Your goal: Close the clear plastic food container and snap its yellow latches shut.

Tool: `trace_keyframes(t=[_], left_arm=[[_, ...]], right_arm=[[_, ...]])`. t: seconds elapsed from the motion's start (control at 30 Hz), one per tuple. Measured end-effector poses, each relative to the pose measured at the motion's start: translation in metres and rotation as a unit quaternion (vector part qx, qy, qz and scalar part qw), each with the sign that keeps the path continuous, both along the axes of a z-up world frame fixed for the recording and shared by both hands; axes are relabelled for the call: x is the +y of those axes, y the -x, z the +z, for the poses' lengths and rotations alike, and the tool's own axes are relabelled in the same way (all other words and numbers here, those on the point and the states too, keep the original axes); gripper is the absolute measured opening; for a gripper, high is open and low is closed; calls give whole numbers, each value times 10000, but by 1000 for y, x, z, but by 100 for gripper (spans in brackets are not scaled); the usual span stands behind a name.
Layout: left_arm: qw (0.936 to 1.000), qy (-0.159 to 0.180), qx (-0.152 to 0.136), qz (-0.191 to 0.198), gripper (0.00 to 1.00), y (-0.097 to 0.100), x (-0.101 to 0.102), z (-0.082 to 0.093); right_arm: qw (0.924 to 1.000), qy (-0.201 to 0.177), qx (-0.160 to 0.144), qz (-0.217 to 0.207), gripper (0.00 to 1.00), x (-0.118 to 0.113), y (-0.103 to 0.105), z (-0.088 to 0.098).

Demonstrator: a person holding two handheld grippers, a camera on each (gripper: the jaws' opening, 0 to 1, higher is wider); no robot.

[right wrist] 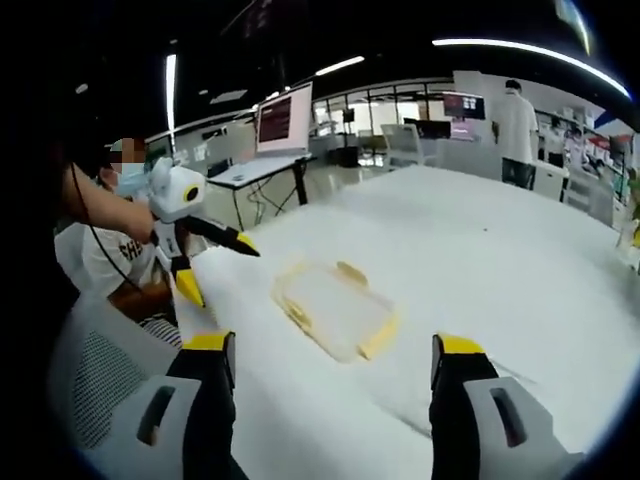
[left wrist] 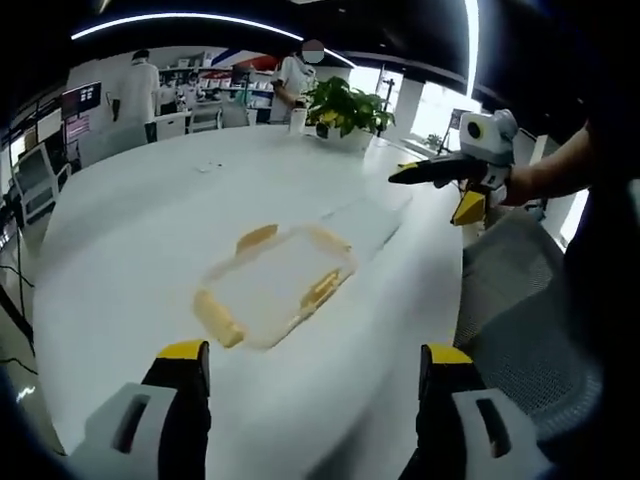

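Container point(left wrist: 275, 285) of clear plastic lies flat on the big white table point(left wrist: 130, 220), at the centre of the left gripper view and a little left of centre in the right gripper view point(right wrist: 335, 310). Its yellow latches point(left wrist: 217, 318) stick out from the rim; whether the lid is fully seated is too blurred to tell.

Largest first: the table fills the middle of both views. An office chair point(left wrist: 530, 320) sits at the right edge of the left gripper view. A potted plant point(left wrist: 345, 108) stands at the top centre, near the table's far edge.

The left gripper point(left wrist: 315, 375) rises from the bottom of its view with jaws spread wide, holding nothing; the container lies ahead of and between them, apart from both tips. The right gripper point(right wrist: 335, 365) likewise stands wide open and empty at the bottom of its view, the container just beyond its tips.

Judging by this, the approach is in hand. To do it well, one gripper should probably press the lid down flat while the other folds each latch over the rim, starting with the nearest, pushing straight so the light box does not skid.
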State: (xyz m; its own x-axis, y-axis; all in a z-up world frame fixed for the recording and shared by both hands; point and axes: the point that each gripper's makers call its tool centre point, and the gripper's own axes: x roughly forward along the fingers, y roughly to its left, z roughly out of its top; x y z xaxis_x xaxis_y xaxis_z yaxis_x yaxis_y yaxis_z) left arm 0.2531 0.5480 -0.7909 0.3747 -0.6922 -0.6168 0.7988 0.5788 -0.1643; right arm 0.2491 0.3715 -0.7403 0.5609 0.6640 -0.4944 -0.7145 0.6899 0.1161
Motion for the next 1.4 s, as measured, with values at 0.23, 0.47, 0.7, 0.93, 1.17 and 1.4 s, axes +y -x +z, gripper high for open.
trace_keyframes(t=[0.23, 0.47, 0.7, 0.93, 1.17, 1.4], left_arm=[[10000, 25, 11, -65, 84, -14, 1, -3], [9999, -37, 22, -166, 82, -24, 6, -6], [9994, -158, 53, -316, 81, -32, 12, -12], [9986, -224, 100, -465, 79, -36, 12, -14], [9978, -339, 90, -569, 78, -41, 13, -17], [9971, -367, 102, -666, 77, -47, 11, -15]], right_arm=[[9997, 199, 127, 27, 78, 1, -13, -8], [9994, 321, 101, 90, 76, 5, -24, -10], [9985, 470, 165, 242, 73, 9, -32, -17], [9973, 600, 190, 389, 74, 9, -39, -21], [9941, 785, 204, 715, 73, 9, -47, -27], [9901, 941, 137, 1035, 70, 14, -56, -26]])
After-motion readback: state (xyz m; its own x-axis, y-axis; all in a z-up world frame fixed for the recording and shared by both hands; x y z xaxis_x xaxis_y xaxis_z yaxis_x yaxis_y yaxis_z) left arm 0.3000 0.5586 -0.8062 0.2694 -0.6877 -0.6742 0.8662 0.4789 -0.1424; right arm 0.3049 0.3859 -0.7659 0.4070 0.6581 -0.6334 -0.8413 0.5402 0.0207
